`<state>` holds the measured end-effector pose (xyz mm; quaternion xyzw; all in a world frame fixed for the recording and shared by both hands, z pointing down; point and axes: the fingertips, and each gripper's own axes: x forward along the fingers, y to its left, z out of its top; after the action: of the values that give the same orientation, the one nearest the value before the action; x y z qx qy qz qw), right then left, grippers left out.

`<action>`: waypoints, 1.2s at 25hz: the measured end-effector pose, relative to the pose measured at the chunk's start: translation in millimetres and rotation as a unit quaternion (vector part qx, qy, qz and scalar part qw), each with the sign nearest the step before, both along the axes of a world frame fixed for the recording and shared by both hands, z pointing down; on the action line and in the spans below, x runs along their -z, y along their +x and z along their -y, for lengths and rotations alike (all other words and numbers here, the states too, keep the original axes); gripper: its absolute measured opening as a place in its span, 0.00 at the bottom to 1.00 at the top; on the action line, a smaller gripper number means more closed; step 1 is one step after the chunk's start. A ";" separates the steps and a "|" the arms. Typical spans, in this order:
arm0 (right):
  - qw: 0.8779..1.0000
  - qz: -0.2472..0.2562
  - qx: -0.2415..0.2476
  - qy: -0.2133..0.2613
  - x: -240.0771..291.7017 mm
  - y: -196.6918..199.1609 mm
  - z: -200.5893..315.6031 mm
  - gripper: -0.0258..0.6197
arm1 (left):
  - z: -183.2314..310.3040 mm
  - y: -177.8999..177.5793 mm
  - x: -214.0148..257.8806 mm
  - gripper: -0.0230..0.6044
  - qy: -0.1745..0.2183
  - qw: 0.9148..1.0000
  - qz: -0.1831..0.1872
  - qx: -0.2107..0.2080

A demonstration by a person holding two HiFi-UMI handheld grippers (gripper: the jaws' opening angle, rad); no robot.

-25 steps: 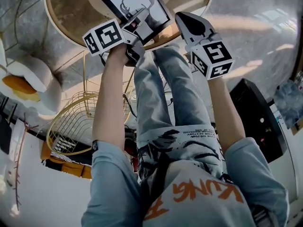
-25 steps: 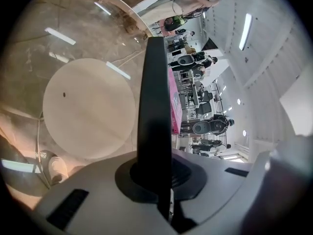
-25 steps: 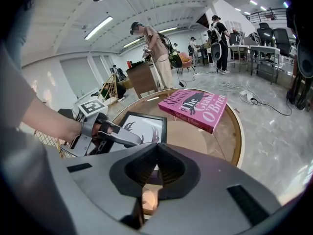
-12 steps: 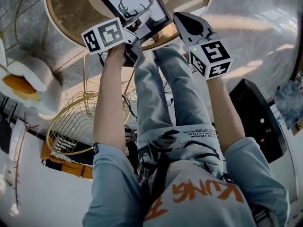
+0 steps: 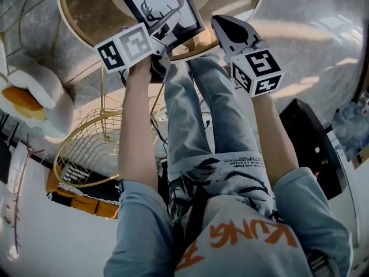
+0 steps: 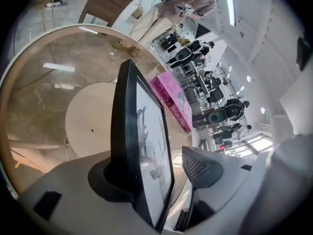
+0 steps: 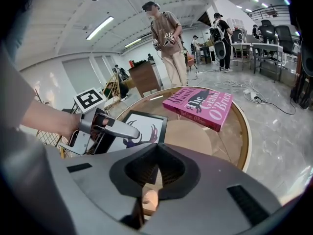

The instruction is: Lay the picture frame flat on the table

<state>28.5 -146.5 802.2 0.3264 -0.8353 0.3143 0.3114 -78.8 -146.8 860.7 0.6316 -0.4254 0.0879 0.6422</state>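
Note:
The black picture frame with a deer-antler print lies face up on the round glass table, also seen in the right gripper view. My left gripper reaches over its near edge. In the left gripper view the frame stands between the jaws. The jaws have just been opening; the right pad is clear of the glass. My right gripper hangs just right of the frame, shut on nothing.
A pink book lies on the far side of the table. A gold wire basket stands on the floor to the left, a black box to the right. People stand beyond the table.
The left gripper's jaws have opened off the frame and its marker cube has rolled and shifted a little left. The frame rests on the table. The right gripper has kept still.

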 end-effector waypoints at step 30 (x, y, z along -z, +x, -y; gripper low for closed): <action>1.000 0.016 0.022 0.008 11.4 -1.8 0.7 0.04 | -34.2 -54.4 46.0 0.07 0.048 0.934 0.351 0.035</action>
<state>26.7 -147.2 790.8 0.3050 -0.8496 0.3063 0.3020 -133.3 -112.6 814.7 0.5752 -0.6493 0.2611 0.4236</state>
